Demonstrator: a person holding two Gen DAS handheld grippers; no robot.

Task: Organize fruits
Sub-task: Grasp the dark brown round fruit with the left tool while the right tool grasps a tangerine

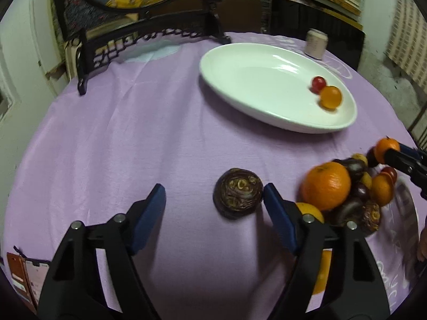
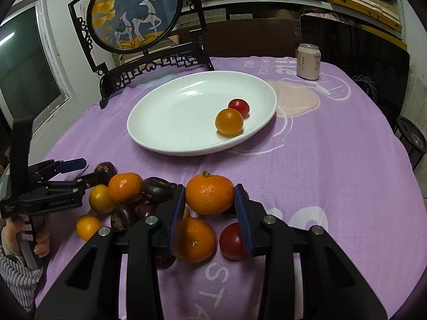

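My left gripper (image 1: 213, 193) is open over the purple cloth. A dark brown round fruit (image 1: 237, 197) lies between its blue pads, close against the right pad and well clear of the left one. My right gripper (image 2: 210, 200) is shut on a mandarin (image 2: 209, 193), held just above a pile of fruit (image 2: 125, 186) made up of mandarins, small yellow fruits, dark fruits and a red tomato (image 2: 232, 241). Farther back, a white oval plate (image 2: 173, 117) holds a small orange fruit (image 2: 229, 121) and a red tomato (image 2: 238, 106).
A drink can (image 2: 308, 61) stands behind the plate at the back right. A black ornamental screen with a deer picture (image 2: 133, 13) stands at the back left of the table. A phone (image 1: 32, 280) lies at the near left edge. A hand (image 2: 24, 237) grips the left tool.
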